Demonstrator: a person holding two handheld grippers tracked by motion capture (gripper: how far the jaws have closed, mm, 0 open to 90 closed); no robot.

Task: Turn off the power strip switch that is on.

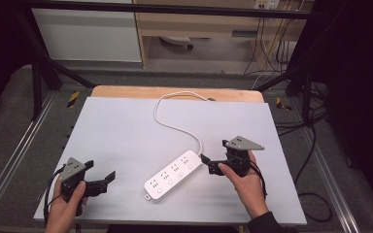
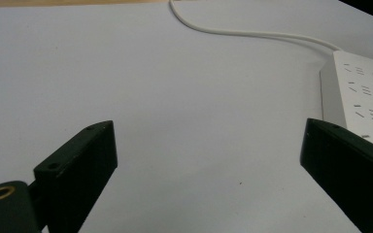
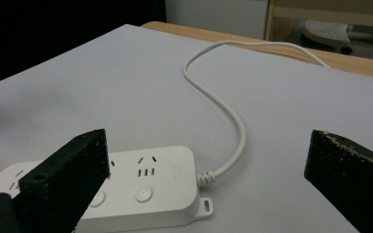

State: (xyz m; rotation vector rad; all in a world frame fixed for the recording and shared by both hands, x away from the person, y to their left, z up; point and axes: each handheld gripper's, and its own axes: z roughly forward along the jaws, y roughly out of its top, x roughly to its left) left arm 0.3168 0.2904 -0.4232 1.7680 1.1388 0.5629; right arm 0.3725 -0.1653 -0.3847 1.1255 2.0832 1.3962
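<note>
So: table (image 1: 126, 126) with a white surface, wooden edge at the far side. White power strip (image 1: 172, 174) lies diagonally near the middle front, sockets up; its white cord (image 1: 175, 127) loops off toward the far edge. Left hand-held gripper (image 1: 99, 180) sits near the front-left corner, well apart from the strip, jaws spread, nothing between them. Right hand-held gripper (image 1: 212, 164) is just beside the strip's cord end, jaws spread wide and empty, cord exit between them in the right gripper view.
</note>
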